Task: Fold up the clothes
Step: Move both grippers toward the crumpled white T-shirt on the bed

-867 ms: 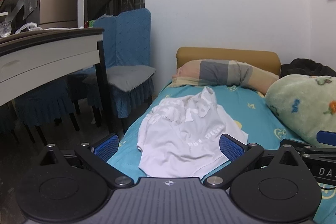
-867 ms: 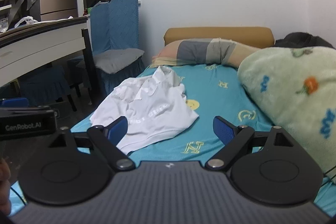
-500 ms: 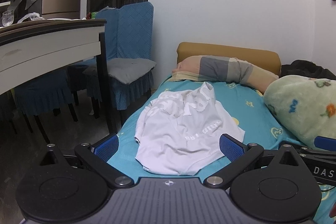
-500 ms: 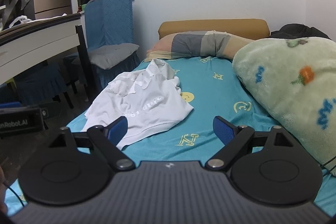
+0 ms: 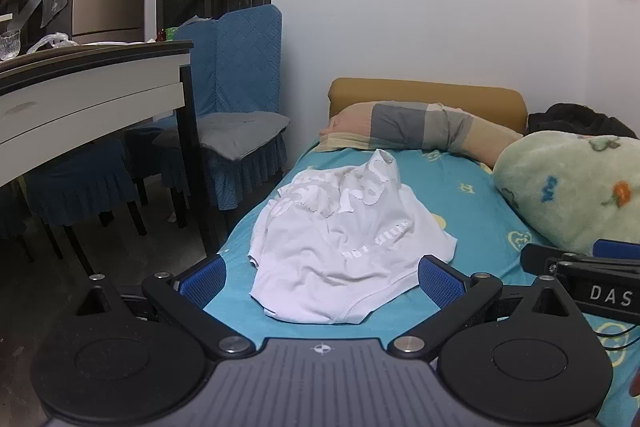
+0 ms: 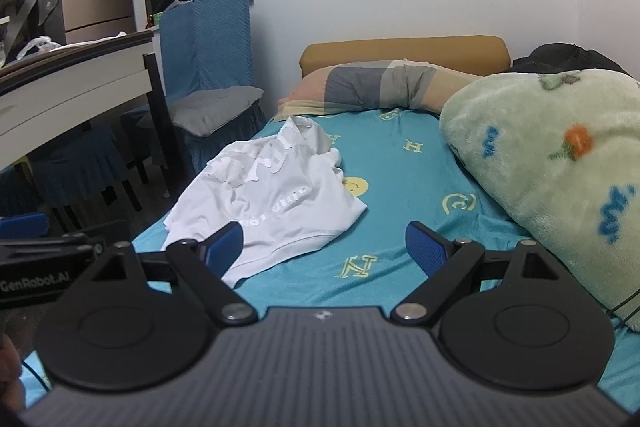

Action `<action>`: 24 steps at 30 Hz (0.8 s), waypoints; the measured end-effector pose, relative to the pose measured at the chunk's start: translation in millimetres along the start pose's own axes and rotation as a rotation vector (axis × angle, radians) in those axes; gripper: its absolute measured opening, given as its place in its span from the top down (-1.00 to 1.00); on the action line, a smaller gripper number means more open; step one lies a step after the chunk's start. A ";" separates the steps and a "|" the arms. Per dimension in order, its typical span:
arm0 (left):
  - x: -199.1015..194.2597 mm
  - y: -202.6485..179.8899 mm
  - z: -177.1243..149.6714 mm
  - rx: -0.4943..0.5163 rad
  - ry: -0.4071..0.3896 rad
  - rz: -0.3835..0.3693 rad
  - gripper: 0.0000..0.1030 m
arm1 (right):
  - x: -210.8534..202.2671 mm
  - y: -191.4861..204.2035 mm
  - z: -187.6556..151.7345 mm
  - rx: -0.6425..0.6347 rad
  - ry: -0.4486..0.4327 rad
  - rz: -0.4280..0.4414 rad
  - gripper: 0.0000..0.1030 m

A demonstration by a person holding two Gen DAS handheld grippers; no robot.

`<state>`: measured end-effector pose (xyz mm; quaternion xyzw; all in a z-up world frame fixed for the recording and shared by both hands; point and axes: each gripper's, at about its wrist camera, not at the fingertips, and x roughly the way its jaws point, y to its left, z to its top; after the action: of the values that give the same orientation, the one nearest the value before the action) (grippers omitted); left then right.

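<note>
Left gripper jaws wide apart, empty. Right gripper likewise wide, nothing held. White shirt lies crumpled on teal bed sheet, just ahead of left gripper, ahead-left of right one; pale lettering on fabric, hem nearest.

We find the left gripper tipped somewhat downward with its jaws spread wide apart, the blue pads pressing on nothing and nothing clamped between them. We find the right gripper in like condition, jaws wide, its blue pads bare and free of any contact, and the two tools sit side by side, each visible at the edge of the other's view. We note part of a hand at the lower left edge of the right wrist view, too cropped to judge its pose.
</note>
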<state>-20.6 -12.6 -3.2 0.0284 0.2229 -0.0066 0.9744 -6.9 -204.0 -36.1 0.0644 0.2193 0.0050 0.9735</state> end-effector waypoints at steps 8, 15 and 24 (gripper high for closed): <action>3.8 -2.6 -3.0 0.018 -0.002 0.007 -1.00 | 0.0 -2.3 0.4 0.007 -0.007 0.005 -0.74; 4.8 -2.3 -5.0 0.032 -0.007 0.000 -1.00 | -1.5 -4.7 2.2 0.020 -0.009 0.014 -0.74; 23.7 19.1 -1.4 -0.036 0.032 -0.038 -1.00 | -7.6 -19.4 13.6 0.071 -0.032 -0.064 -0.74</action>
<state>0.6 6.5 -13.8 0.0068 0.2392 -0.0205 0.9707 -8.3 -225.2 -23.2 0.0916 0.2057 -0.0350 0.9737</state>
